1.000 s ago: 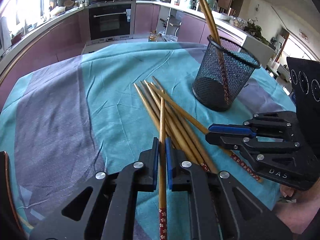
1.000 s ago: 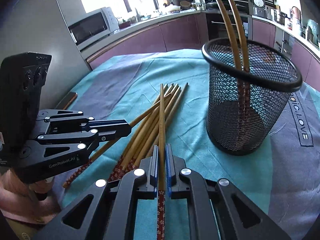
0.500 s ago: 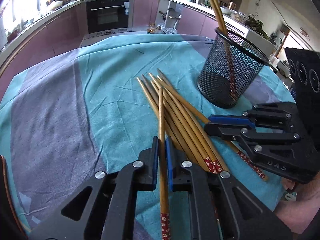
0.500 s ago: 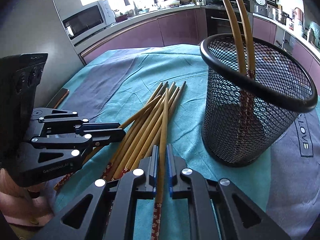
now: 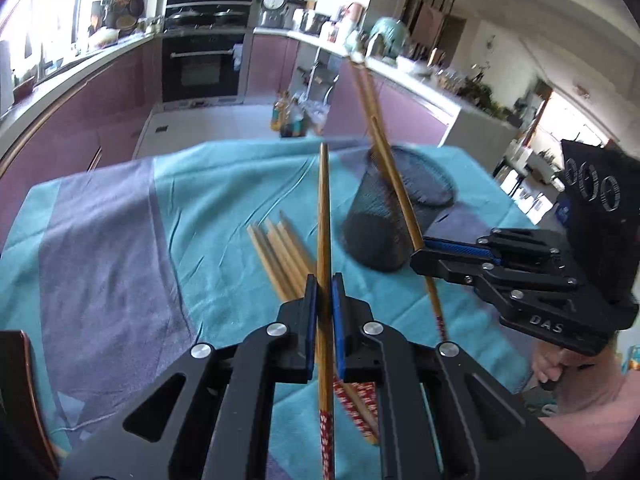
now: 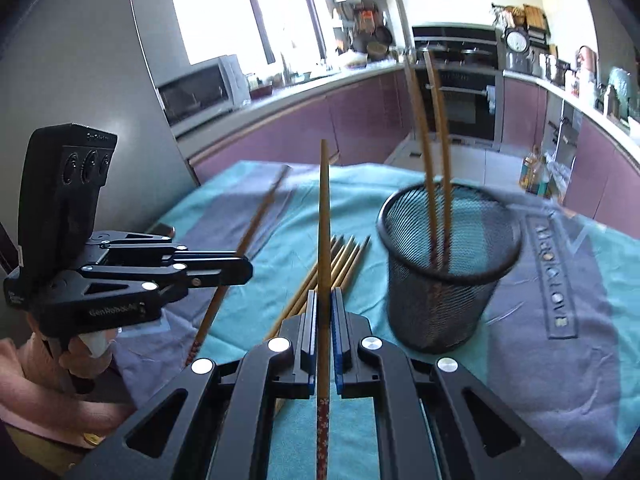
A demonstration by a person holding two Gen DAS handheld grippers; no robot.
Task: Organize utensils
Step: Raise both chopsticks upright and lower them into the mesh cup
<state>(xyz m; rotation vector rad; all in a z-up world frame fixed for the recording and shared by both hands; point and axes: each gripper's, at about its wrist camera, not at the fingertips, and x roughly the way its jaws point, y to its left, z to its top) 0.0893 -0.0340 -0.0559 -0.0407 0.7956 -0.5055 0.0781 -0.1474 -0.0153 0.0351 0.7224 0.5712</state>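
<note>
Landmark: black mesh cup (image 6: 448,268) on the tabletop (image 6: 560,360), two chopsticks (image 6: 438,140) already standing in it.
My left tool (image 5: 324,312): closed on one chopstick (image 5: 324,216), lifted, left of the cup.
My right tool (image 6: 324,320): closed on another chopstick (image 6: 323,216), lifted, left of the cup.
Loose chopsticks (image 5: 280,248): flat beside the cup.
Handling: I judge them light, stiff, smooth; hold near the patterned end, so the tip can enter the cup.

Left wrist view: close behind left gripper (image 5: 324,300), facing forward and down over table (image 5: 120,240). Right wrist view: same, behind right gripper (image 6: 325,312). Shared: mesh cup (image 5: 396,220) (image 6: 448,276), loose chopsticks (image 5: 280,252) (image 6: 344,260), far oven (image 5: 204,68) (image 6: 464,96); each view shows other gripper.
</note>
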